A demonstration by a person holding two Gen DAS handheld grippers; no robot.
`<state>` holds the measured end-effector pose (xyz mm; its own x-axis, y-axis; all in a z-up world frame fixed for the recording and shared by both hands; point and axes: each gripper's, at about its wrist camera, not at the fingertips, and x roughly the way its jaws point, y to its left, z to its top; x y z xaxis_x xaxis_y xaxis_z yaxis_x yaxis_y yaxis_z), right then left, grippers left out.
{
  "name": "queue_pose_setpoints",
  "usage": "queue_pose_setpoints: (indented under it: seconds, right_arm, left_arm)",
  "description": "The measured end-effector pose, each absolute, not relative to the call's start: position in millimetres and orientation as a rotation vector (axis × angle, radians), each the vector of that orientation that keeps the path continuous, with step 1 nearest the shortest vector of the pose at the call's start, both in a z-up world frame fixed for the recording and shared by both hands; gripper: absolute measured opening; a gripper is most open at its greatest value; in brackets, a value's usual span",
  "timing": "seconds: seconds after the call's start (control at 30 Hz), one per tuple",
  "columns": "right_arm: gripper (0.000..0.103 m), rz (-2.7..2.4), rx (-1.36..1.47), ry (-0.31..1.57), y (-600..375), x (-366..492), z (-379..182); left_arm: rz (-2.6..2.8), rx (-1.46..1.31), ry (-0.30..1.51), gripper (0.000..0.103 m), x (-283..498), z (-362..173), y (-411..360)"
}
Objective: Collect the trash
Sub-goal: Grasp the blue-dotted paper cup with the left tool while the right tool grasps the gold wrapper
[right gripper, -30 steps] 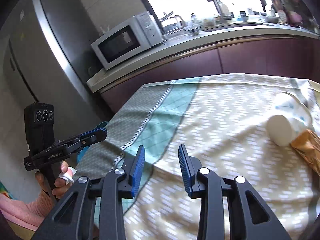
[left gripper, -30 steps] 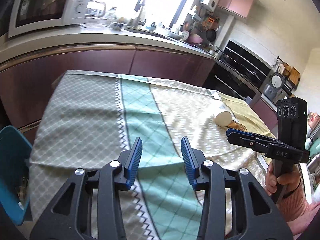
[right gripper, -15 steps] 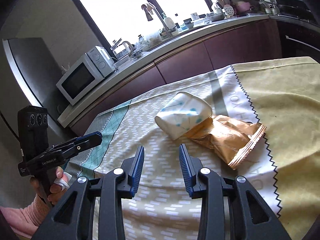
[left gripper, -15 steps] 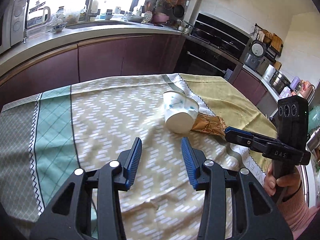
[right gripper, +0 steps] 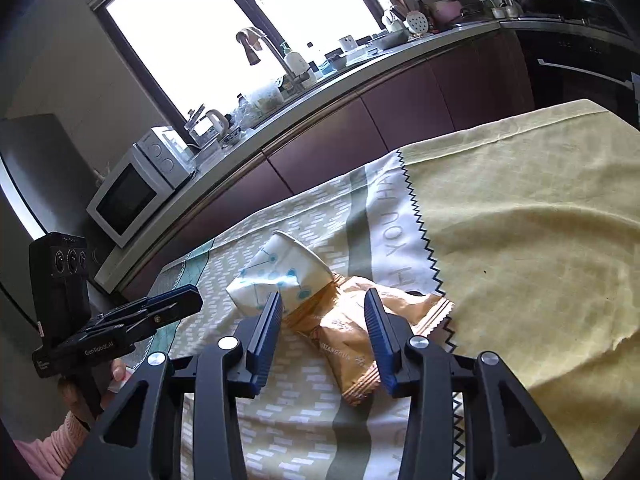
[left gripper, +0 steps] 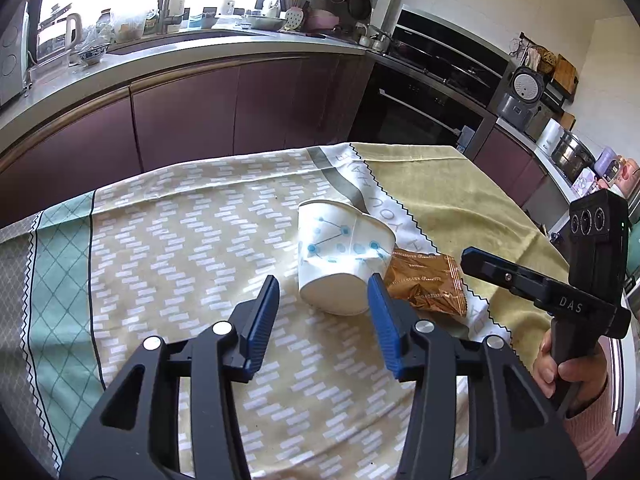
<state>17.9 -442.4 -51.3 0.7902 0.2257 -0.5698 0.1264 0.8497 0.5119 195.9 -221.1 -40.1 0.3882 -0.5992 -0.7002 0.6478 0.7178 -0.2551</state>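
A crushed white paper cup [left gripper: 340, 256] with blue dots lies on its side on the patterned tablecloth [left gripper: 180, 240], its base toward me. A brown snack wrapper [left gripper: 424, 284] lies against it on the right. My left gripper [left gripper: 323, 304] hovers just short of the cup, its jaws opening, nothing pressed between them. In the right wrist view the cup [right gripper: 280, 272] sits left of the wrapper [right gripper: 352, 328]. My right gripper [right gripper: 322, 320] is over the wrapper with its jaws opening; the pads do not press on it.
A kitchen counter [left gripper: 160, 56] with sink, kettle and dishes runs behind the table. A microwave [right gripper: 136, 196] stands at its left end. An oven [left gripper: 432, 88] and appliances line the right wall. The person's hand [left gripper: 568, 372] holds the right gripper's handle.
Both grippers swept to the right across the table and closed in on the cup and wrapper. Both pairs of jaws stand wider than before.
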Motion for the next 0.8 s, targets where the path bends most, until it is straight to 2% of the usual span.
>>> queue_pose_setpoints:
  seconds: [0.27,0.57,0.7,0.77,0.8]
  right_arm:
    - [0.05,0.012,0.675,0.699,-463.4,-12.1,-80.4]
    - [0.05,0.049,0.695,0.718,-455.0,-11.6,-86.8]
    - [0.05,0.059,0.699,0.727,-453.9,-3.8,-87.5]
    - [0.048,0.065,0.7,0.729,-453.0,-0.8,-87.8]
    - [0.045,0.067,0.701,0.73,-452.9,0.6,-88.0]
  left_arm:
    - [-0.774,0.082,0.894,0.052,227.8,-50.2,-249.5]
    - [-0.85,0.011,1.011,0.052,251.0,-77.5,-262.8]
    - [-0.919,0.008,1.041,0.056,246.2,-83.6,-268.0]
    - [-0.943,0.013,1.041,0.055,240.1,-86.2,-271.1]
    - [-0.955,0.011,1.042,0.051,238.3,-86.9,-271.9]
